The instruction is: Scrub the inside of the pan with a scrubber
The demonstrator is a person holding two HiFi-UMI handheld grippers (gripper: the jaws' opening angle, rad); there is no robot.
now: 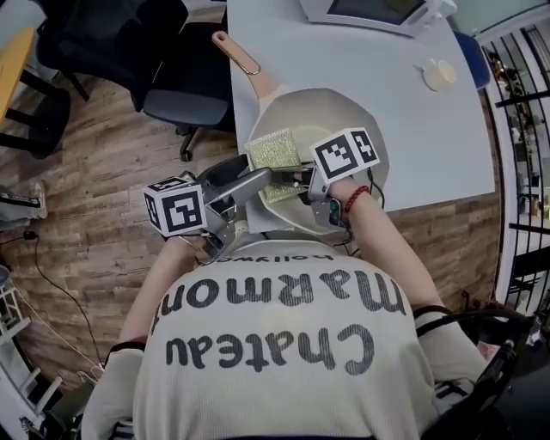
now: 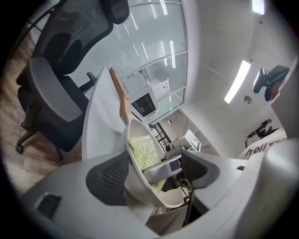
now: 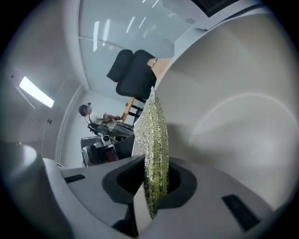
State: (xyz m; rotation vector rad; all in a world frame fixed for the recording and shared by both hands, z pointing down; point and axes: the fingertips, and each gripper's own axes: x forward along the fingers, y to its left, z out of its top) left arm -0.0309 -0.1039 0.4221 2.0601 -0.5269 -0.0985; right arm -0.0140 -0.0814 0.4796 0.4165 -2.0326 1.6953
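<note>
Pans: one, a cream pan (image 1: 339, 112) with a single wood-coloured handle (image 1: 239, 53) pointing away from the person, on the white table (image 1: 430, 146).
Scrubbers: one, a green-gold scrubber (image 1: 275, 150).
Tongs: two, a left gripper (image 1: 262, 185) and a right gripper (image 1: 302, 185), each with its marker cube.
Other things: one small pale round item (image 1: 438, 75) lying well apart from the pan, one white appliance (image 1: 369, 10) at the far edge of the table, and a black office chair (image 1: 172, 94) beside the table.
Right gripper state: the right gripper (image 3: 154, 179) is clenched on the scrubber (image 3: 154, 140). The pad stands edge-on between the jaws and sticks out past their tips.
Left gripper state: the left gripper (image 2: 156, 170) is released and spread wide. The wall of the pan (image 2: 140, 182) stands between its jaws, one jaw outside and one inside, with a clear gap at the inner pad.
Scrubber's place: the scrubber (image 2: 145, 149) is inside the pan, on the side toward the left gripper and just within the rim.
Scrubber and left gripper: just beside the inner jaw, which crosses in front of the scrubber in the head view.
Scrubber and pan: the inner surface of the pan (image 3: 233, 116) lies right alongside the held pad.
</note>
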